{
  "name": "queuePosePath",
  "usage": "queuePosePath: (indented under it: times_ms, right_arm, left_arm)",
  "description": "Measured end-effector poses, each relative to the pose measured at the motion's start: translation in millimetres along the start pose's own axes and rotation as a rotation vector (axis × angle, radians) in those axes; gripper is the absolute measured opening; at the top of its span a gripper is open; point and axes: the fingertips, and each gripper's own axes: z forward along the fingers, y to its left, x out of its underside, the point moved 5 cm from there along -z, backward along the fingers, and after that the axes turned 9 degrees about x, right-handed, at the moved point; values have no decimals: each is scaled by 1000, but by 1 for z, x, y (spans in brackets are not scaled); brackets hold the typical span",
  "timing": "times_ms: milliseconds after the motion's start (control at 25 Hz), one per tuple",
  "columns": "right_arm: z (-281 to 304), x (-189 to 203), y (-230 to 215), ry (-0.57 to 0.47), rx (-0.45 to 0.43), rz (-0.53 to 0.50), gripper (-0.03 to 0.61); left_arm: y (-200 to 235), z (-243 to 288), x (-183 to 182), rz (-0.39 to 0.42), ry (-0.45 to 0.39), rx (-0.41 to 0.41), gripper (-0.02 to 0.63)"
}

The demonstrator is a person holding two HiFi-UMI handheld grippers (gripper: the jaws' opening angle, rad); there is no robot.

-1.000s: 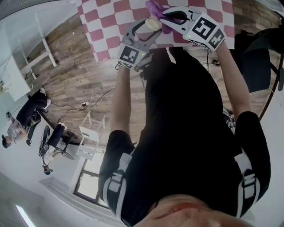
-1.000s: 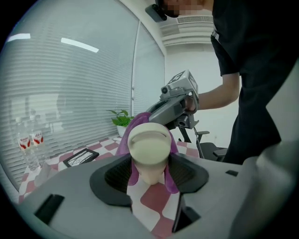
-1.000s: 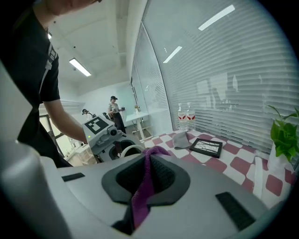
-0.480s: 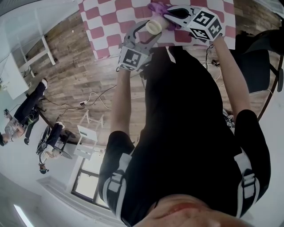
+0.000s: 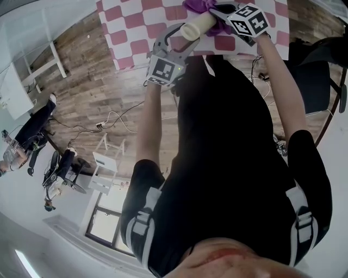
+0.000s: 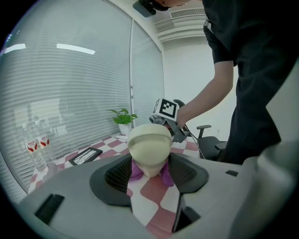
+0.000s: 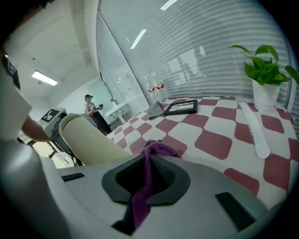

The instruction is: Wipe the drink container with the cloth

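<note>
The left gripper (image 5: 185,36) grips the cream drink container (image 5: 198,26) by one end. Its jaws stand wide apart, with both pads pressed against the container's sides, and this grip is unchanged over the last second. The container is off the checked table (image 5: 130,32), held out above it.

The change is on the other side. A second ago the head view showed the container's round end, with the right gripper (image 5: 216,12) and the purple cloth (image 5: 197,6) lying over that end. Now the container shows its long side, tilted, with its free end pointing away from the left gripper. The right gripper has slid out along the container and dropped down beside that free end. Its jaws are nearly together, pinching a thin fold of the cloth, and the loose bunch of cloth spills out in front of them.

From the left gripper view, purple shows on both sides below the container, so the cloth appears wrapped under its far part. I judge that one wiping stroke along the body has just run its length. The container probably needs turning before the next stroke, so that an unwiped side meets the cloth.
</note>
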Motion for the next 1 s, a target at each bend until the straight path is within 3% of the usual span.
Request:
queuePosePath:
  times_ms: [160,560,840,1000]
  right_arm:
    - [0,-11,6,39,-52,-47,34]
    - [-15,-64,58,10,-244,-217,34]
    - [-42,-100,91,-96,-369,-207,34]
    - [-47,-104,88,-116,-358,-192,34]
  left_arm:
    - [-1,1,1,-2,11,4,267]
    - [-4,6,-5,40,22,9,267]
    - [-1,8,-7,11,9,-2,267]
    - [2,10,-10,-18,-12,-8,267]
